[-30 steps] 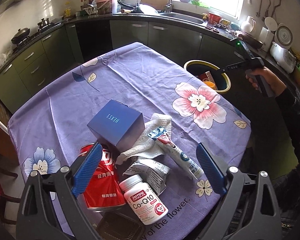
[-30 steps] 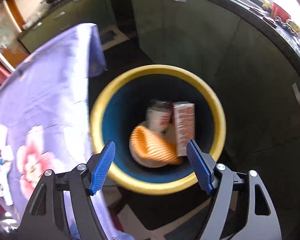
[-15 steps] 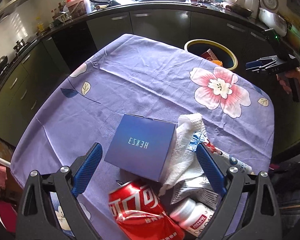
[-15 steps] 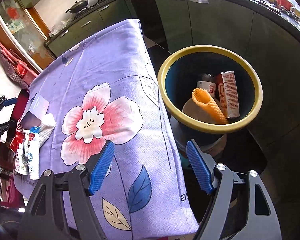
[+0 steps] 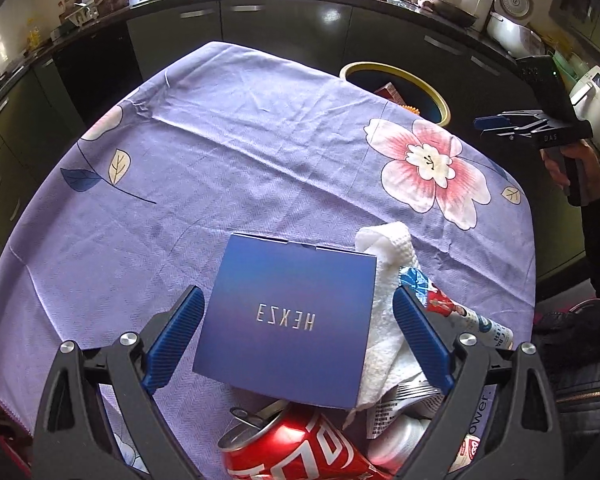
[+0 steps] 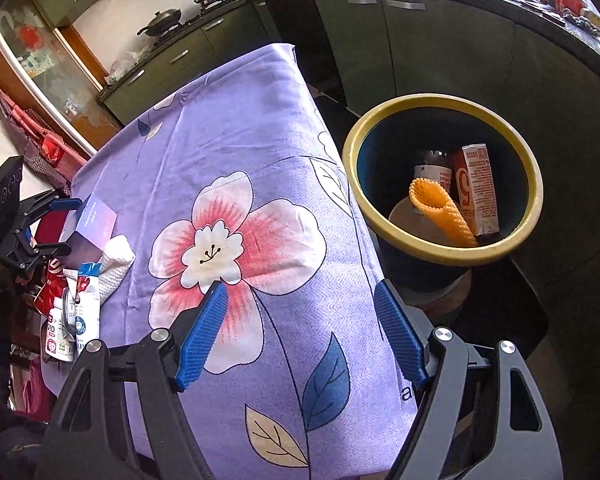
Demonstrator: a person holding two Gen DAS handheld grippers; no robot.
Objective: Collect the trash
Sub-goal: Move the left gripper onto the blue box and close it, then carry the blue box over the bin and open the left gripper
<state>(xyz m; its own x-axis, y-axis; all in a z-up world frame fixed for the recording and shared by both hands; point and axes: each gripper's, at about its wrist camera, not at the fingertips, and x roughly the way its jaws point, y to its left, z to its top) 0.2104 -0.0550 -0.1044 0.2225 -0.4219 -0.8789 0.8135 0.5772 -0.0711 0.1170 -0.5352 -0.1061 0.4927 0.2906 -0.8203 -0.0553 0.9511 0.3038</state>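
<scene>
The left gripper (image 5: 296,340) is hanging spread wide over a blue box (image 5: 286,322), its pads flanking the box without pressing it. Just beyond its right finger a white paper towel (image 5: 388,280) is lying; a crushed red can (image 5: 296,446) is sitting beneath. The right gripper (image 6: 302,334), spread and empty, is hovering beside the yellow-rimmed trash bin (image 6: 444,248).

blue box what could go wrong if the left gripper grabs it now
The blue box rests partly on the red can and against the paper towel, so lifting it may drag them along. The left hand-held gripper barely spans it, so a pad could catch the towel.
</scene>
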